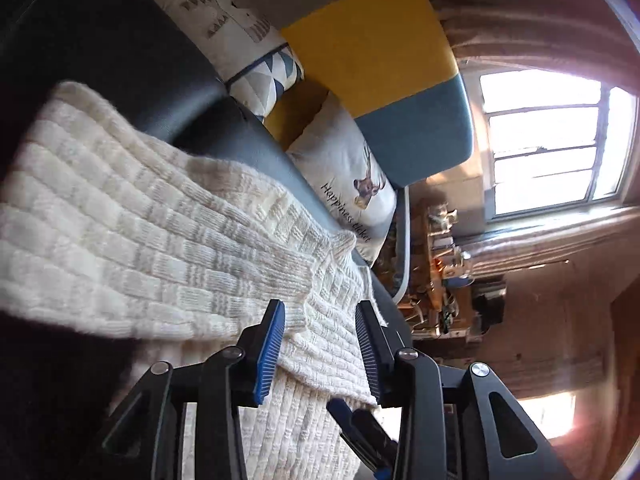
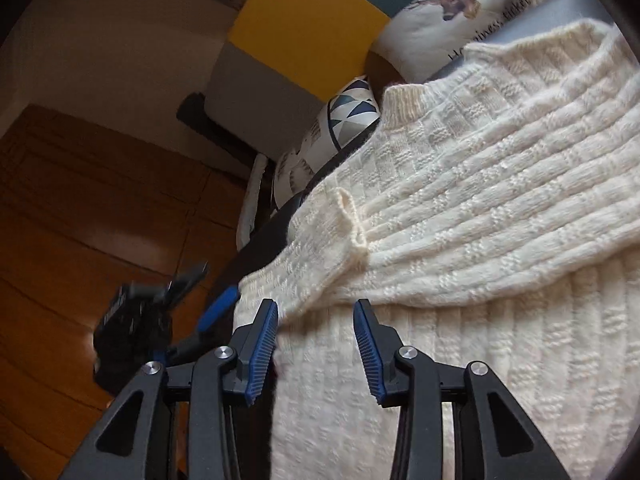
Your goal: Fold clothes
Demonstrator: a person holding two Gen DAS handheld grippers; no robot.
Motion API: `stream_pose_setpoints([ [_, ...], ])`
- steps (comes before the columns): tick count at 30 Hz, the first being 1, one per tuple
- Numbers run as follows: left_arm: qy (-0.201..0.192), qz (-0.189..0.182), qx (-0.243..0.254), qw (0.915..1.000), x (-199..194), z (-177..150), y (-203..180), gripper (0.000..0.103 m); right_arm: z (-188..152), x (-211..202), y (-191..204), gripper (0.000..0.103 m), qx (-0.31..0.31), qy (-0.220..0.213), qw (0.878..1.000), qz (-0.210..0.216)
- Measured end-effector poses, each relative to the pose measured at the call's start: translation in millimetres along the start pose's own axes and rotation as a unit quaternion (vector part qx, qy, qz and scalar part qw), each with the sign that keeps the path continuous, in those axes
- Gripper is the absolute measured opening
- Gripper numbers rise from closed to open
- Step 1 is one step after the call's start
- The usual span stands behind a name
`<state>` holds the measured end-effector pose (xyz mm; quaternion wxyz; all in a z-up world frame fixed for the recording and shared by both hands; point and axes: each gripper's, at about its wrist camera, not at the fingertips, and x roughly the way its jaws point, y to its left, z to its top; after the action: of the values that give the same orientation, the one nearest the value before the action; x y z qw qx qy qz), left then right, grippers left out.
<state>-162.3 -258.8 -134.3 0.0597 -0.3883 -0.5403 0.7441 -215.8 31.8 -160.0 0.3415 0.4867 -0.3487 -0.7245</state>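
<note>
A cream knitted sweater [image 1: 132, 220] lies spread over a dark leather sofa seat [image 1: 120, 60]. One sleeve is folded across its body, with the cuff [image 1: 292, 312] lying right at my left gripper's tips. My left gripper [image 1: 320, 312] is open and hovers over the sweater's edge, nothing between its blue pads. In the right wrist view the sweater [image 2: 480, 180] fills the right side, its folded sleeve ending in a cuff [image 2: 356, 232] just ahead of my right gripper [image 2: 316, 312]. That gripper is open over the knit. The other gripper [image 2: 168, 312] shows at its left.
Cushions stand along the sofa back: a printed one reading "Happiness ticket" [image 1: 352, 184], a triangle-patterned one [image 1: 264, 76] and a yellow and blue one [image 1: 384, 72]. A bright window [image 1: 548, 140] and a cluttered table [image 1: 444, 272] are beyond. Wooden floor [image 2: 80, 208] lies left of the sofa.
</note>
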Motion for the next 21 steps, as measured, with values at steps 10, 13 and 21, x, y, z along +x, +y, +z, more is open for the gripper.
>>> stream_pose_setpoints([
  [10,-0.054,-0.056,-0.119,0.9898,-71,4,105,0.038,6,61,-31,0.032,0.156,-0.028,0.987,0.018],
  [13,-0.063,-0.088,-0.152,0.9825,-75,5,120,0.039,13,79,-27,0.029,0.156,-0.03,0.987,0.007],
  [21,-0.064,-0.146,-0.215,0.9635,-55,-1,122,0.051,41,102,86,0.006,-0.102,0.021,0.985,-0.135],
])
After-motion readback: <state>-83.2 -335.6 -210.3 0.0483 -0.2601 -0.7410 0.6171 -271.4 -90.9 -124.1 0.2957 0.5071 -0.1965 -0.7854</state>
